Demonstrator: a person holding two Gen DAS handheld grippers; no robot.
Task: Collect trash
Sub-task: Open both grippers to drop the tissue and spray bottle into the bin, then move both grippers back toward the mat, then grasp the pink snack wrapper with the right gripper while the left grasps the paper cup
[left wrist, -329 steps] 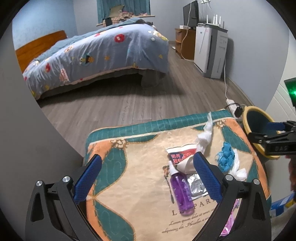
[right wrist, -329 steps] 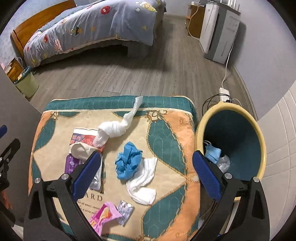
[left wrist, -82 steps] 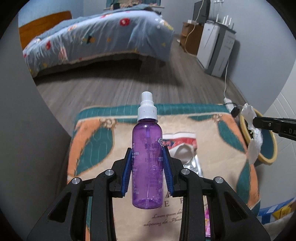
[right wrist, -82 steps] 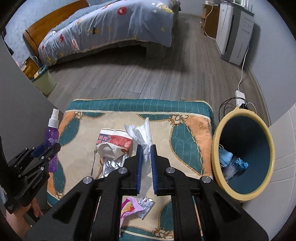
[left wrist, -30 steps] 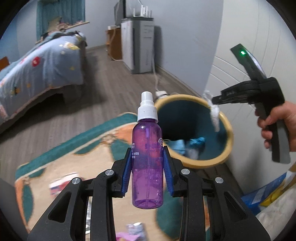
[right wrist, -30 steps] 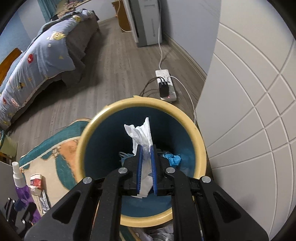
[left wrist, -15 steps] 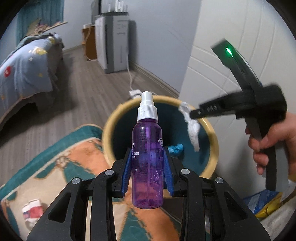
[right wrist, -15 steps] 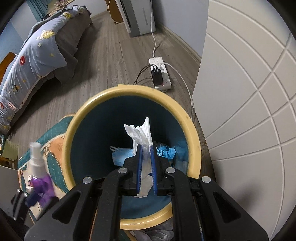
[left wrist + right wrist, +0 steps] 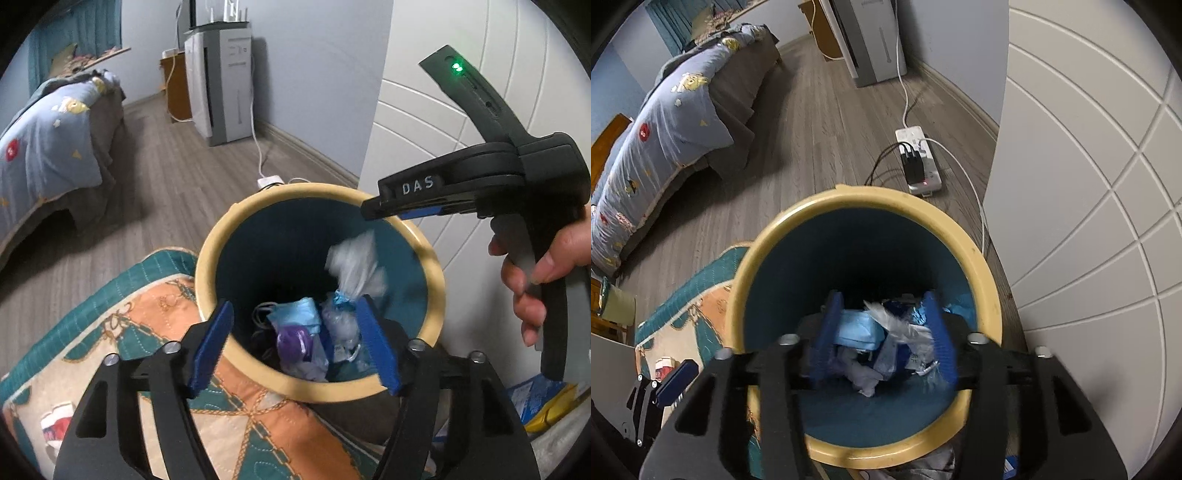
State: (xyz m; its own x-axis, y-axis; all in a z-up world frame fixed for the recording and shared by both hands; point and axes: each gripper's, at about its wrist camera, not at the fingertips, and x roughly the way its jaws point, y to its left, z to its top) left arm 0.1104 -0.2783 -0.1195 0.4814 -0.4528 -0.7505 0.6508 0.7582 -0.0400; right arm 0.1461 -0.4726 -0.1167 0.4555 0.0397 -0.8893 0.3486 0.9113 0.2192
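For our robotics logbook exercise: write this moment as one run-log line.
left gripper: open, over bin | right gripper: open, over bin | purple bottle: in bin | white tissue: falling into bin

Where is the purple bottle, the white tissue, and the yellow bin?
purple bottle [image 9: 291, 341]: left wrist view, its body inside the bin.
white tissue [image 9: 356, 264]: left wrist view, its blurred middle.
yellow bin [image 9: 871, 195]: right wrist view, far rim.

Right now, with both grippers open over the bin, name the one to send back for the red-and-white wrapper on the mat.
Left, probably. The left gripper hangs at the bin's mat-side rim, with the wrapper just down-left of it. The right gripper points into the bin, farther from the mat.
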